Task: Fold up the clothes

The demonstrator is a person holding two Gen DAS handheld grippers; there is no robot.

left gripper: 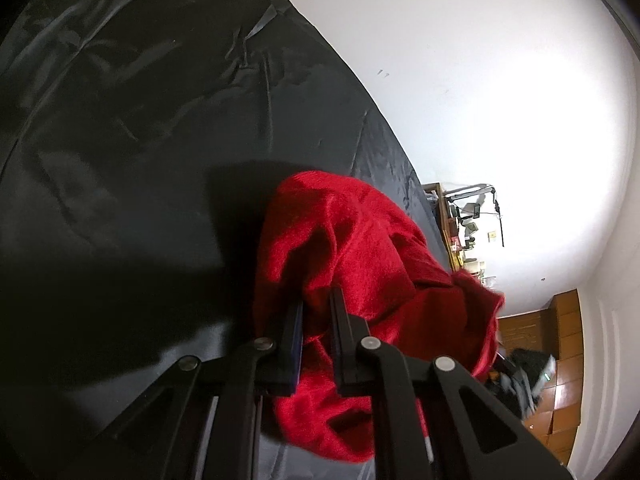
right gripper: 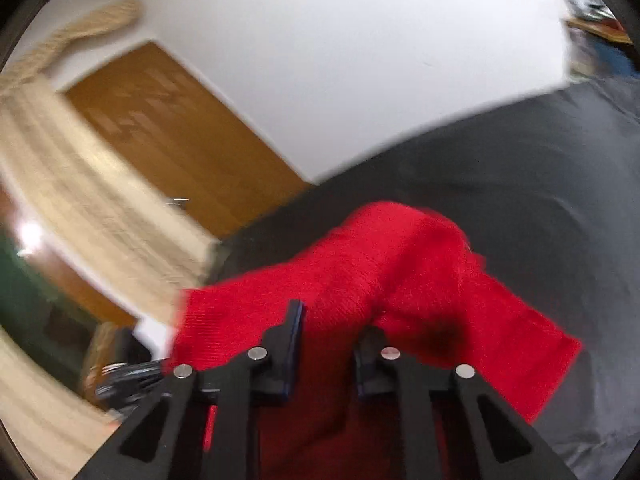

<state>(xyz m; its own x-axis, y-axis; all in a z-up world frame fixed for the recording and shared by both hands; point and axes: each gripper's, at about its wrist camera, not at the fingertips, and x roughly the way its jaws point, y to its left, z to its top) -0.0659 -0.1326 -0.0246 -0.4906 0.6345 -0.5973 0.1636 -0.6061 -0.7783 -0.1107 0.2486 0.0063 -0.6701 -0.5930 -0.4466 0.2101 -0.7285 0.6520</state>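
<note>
Surface: a wide black sheet (left gripper: 132, 128) covers whatever carries the clothes; I cannot tell if a desk or a bed lies under it, so I call it the sheet. A white wall rises just past its far edge.
Room: wood floor (right gripper: 168, 128) and a pale curtain (right gripper: 76, 184) beyond the sheet's edge; the right view is smeared with blur.
Garment: one red knit (left gripper: 352, 240), bunched and creased, not flat. It sits near the sheet's edge, part of it lifted clear of the sheet, a ribbed end trailing toward the sheet in the right view.
Left tool (left gripper: 316, 316): narrow, pinched on a fold of the knit, which wraps round both fingers.
Right tool (right gripper: 332, 332): narrow, the knit draped between and over the fingers; blur keeps me from being sure the pads press it, though it looks gripped.
Step, as I judge it: picking up two points of the knit to open it out before any fold; no fold is made yet.
Next move calls for: drawing the tools apart to tauten the cloth, then laying it flat toward the middle of the sheet, both grips kept firm so neither end slips.
</note>
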